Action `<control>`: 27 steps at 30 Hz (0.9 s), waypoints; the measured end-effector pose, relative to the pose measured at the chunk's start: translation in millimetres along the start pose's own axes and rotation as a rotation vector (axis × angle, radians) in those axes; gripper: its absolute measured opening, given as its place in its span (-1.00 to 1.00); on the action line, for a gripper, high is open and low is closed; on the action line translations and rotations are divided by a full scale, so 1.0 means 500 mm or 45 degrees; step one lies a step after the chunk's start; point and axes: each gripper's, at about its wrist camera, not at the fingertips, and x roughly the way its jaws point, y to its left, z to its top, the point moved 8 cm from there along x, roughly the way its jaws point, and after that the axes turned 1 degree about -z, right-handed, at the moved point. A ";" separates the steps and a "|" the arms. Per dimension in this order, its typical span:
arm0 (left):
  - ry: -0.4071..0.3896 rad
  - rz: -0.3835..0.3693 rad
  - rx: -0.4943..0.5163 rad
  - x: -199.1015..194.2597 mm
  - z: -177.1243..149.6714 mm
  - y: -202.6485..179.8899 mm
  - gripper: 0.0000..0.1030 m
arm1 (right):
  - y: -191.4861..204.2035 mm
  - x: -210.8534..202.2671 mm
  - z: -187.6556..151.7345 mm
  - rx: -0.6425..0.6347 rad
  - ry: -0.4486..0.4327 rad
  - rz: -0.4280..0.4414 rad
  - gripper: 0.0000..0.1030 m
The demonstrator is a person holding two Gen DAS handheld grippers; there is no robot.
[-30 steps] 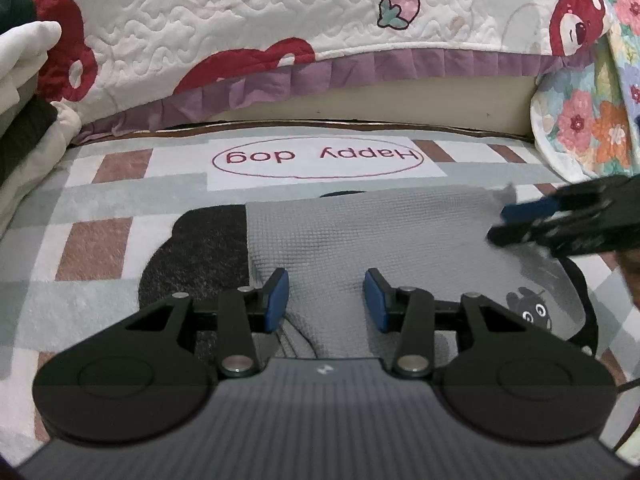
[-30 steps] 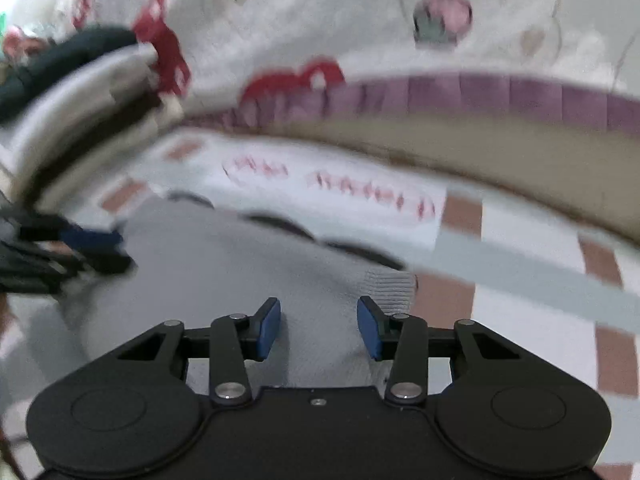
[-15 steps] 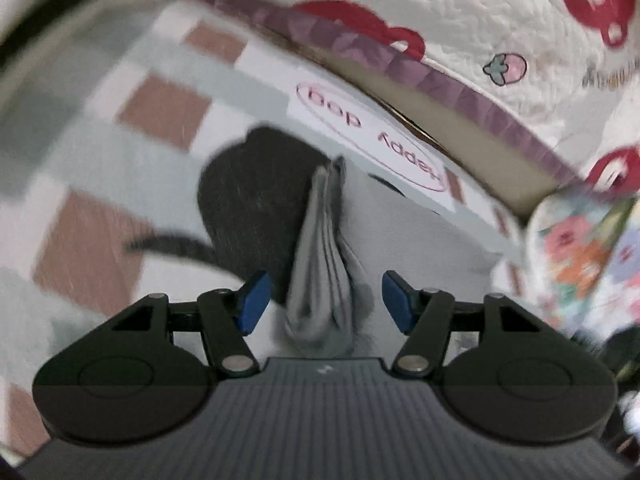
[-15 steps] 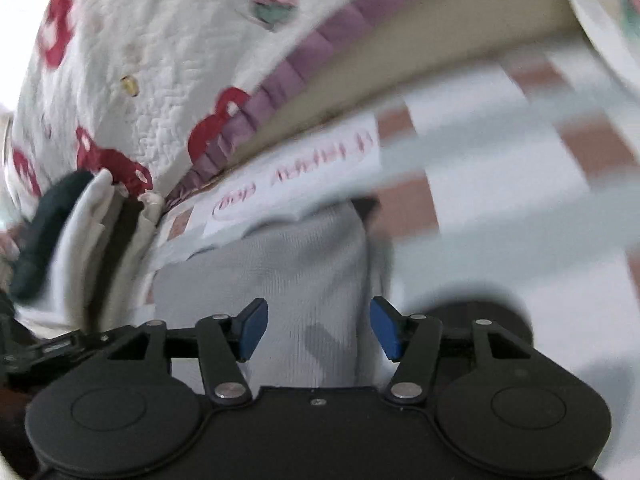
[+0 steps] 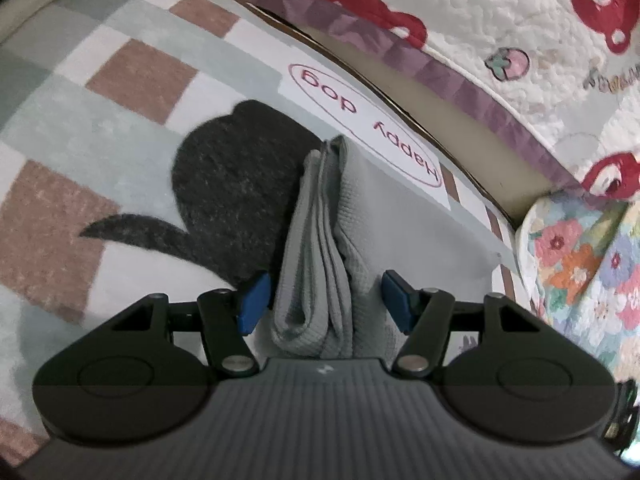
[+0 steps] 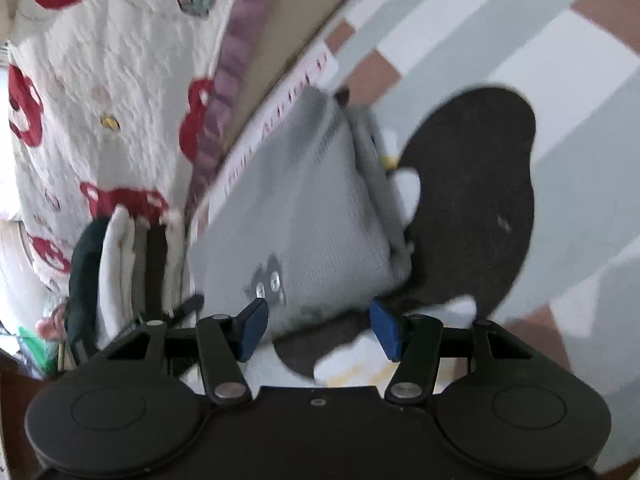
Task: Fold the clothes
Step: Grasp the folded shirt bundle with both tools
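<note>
A grey top (image 5: 384,216) is lying folded into a thick packet on a checked rug (image 5: 132,76), partly covering the rug's black dog figure (image 5: 232,184), close to a quilt (image 5: 500,12) hanging behind it. A second ago the top was lying flat and broad in front of your tongs; now both cameras are tilting and you are seeing it edge-on, with several stacked layers showing along its near side, so it appears the fold has been completed and the packet is sitting compact. Your left tongs (image 5: 322,300) are standing wide, straddling that layered edge without pinching it. Your right tongs (image 6: 318,322) are also standing wide, hovering just short of the packet's corner, where a small dark cartoon print (image 6: 268,280) is facing up. To the left in the right-hand view, a pile of other clothes (image 6: 132,264) is showing, near the grey top; whether those are finished pieces or ones waiting, you cannot tell. The right-hand view is blurring, so the top's far edge is hard to make out. The near end of the packet is hiding under the left tongs' body, and a flowered cushion (image 5: 580,264) is being cut off at the picture's edge.
</note>
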 end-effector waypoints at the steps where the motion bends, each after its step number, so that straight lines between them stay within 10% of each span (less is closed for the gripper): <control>1: 0.002 0.001 -0.005 0.005 -0.002 0.001 0.19 | -0.004 0.006 0.000 0.037 0.004 0.011 0.21; 5: 0.000 -0.042 -0.024 0.019 -0.002 -0.001 0.16 | -0.038 0.034 -0.024 0.261 0.042 0.014 0.21; 7: 0.005 -0.094 -0.026 0.023 -0.004 -0.007 -0.42 | -0.051 0.038 -0.040 0.398 0.027 0.058 0.21; 9: 0.016 -0.137 -0.073 0.023 -0.005 -0.008 -0.45 | -0.058 0.045 -0.049 0.481 0.021 0.075 0.21; 16: 0.012 -0.118 -0.080 0.019 -0.011 -0.012 -0.49 | -0.001 0.055 0.027 0.115 -0.114 0.043 0.20; 19: 0.037 -0.149 -0.131 0.015 -0.022 -0.008 -0.51 | 0.028 0.057 0.063 -0.058 -0.174 0.027 -0.45; 27: 0.066 -0.106 -0.008 0.021 -0.083 -0.078 -0.26 | 0.031 0.061 0.123 -0.286 -0.233 -0.045 -0.48</control>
